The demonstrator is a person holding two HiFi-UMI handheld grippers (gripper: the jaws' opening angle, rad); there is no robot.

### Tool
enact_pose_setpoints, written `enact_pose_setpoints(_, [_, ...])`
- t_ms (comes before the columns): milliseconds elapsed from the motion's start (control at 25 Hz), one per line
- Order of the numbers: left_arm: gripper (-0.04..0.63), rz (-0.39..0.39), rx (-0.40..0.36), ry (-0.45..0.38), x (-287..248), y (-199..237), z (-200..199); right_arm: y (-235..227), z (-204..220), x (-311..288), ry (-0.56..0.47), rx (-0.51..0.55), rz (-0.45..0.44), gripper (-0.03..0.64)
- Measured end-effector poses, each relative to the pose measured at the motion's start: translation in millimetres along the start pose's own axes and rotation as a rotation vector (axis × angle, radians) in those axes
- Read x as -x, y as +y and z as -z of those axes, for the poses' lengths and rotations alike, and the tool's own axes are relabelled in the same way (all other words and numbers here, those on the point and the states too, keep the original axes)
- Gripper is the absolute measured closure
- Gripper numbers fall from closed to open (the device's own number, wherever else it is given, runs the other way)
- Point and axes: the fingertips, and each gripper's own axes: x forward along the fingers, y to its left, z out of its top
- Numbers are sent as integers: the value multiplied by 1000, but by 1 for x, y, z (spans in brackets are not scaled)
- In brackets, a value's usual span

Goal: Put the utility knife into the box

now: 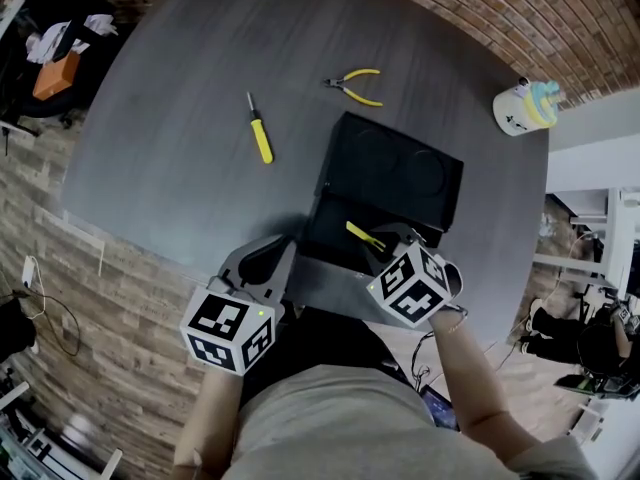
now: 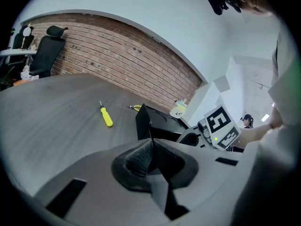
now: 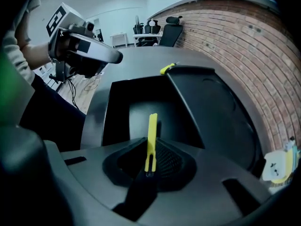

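Observation:
A slim yellow utility knife [image 1: 363, 236] is clamped between the pads of my right gripper [image 1: 385, 248], and its free end points out over the open black box [image 1: 322, 230]. In the right gripper view the utility knife [image 3: 151, 142] stands upright in my right gripper [image 3: 150, 161], above the box's dark inside [image 3: 136, 112]. The box lid [image 1: 395, 173] lies folded back behind it. My left gripper [image 1: 268, 258] rests at the table's near edge, left of the box. In its own view my left gripper [image 2: 151, 157] has its jaws together with nothing between them.
A yellow-handled screwdriver [image 1: 260, 133] and yellow pliers [image 1: 355, 85] lie on the dark round table [image 1: 170, 118] beyond the box. A white patterned cup [image 1: 527, 106] stands at the far right edge. Brick-pattern floor surrounds the table.

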Motion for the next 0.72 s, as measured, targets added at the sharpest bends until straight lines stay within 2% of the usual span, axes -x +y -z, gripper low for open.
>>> enact_pose_setpoints(360, [568,-4,10,-2,0,0,3,4,5,-9,26,-13,-1,551])
enact_pose_setpoints(720, [568,-13,14,-5,5,-1,4,3,6,-9,4,-85,-7,546])
